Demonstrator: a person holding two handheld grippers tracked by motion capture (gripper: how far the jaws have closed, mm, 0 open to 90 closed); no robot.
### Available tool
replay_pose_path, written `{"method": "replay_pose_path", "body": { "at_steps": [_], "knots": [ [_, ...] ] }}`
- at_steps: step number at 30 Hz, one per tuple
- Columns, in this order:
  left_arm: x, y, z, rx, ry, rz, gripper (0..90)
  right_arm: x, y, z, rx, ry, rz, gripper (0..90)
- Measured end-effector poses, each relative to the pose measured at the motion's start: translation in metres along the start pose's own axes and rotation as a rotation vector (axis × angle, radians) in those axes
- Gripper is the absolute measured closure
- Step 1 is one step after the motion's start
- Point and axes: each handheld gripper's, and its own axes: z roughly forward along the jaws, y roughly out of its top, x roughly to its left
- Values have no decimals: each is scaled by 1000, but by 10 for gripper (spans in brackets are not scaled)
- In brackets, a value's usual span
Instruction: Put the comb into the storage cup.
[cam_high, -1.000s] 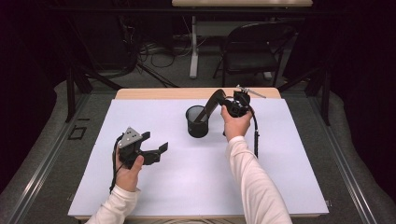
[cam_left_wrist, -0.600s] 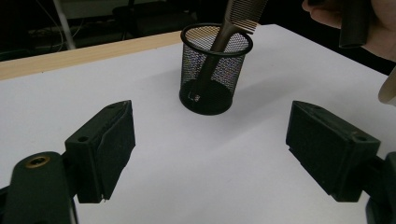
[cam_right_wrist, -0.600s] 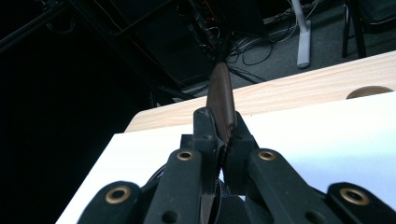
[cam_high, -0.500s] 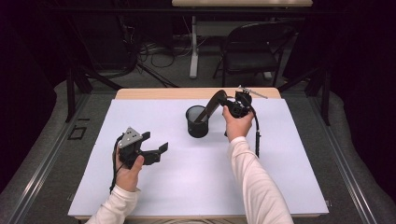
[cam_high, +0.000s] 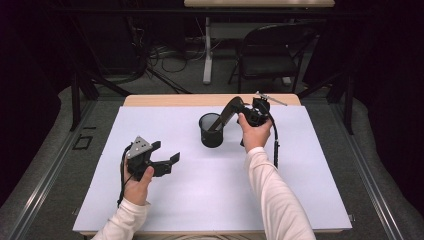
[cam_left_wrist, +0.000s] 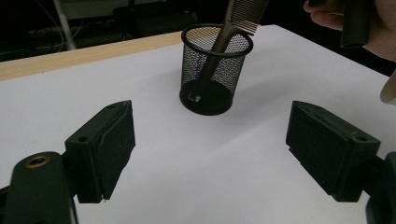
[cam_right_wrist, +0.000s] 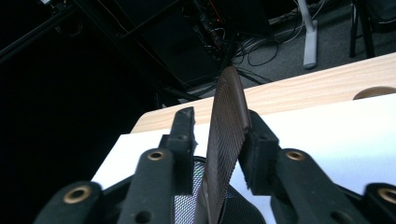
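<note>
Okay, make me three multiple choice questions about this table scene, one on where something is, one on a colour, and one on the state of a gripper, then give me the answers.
1. Where is the handle end of the comb?
A. flat on the white sheet
B. down inside the mesh cup
C. on the chair

2. What colour is the mesh cup?
A. black
B. red
C. white

3. How do the jaws of the left gripper stand?
A. shut on the comb
B. shut on the cup's rim
C. wide apart with nothing between them

Answers:
1. B, the left gripper view shows the handle reaching down to the cup's floor while the toothed part sticks out above the rim.
2. A, its wire mesh is black in the high view.
3. C, the left gripper view shows bare white sheet between its two jaws; the comb sits between the jaws of the right gripper.
</note>
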Motion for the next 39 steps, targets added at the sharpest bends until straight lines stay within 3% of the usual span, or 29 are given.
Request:
{"method": "replay_pose_path", "body": {
  "at_steps": [16,32,39],
  "knots": [
    [1,0,0,1,0,-4,160,4,-2,-1,1,-23,-49,447],
    [1,0,0,3,4,-5,160,3,-1,-7,34,-29,-89,344],
    [1,0,0,5,5,-4,160,4,0,-12,43,-36,-130,329]
  ]
}}
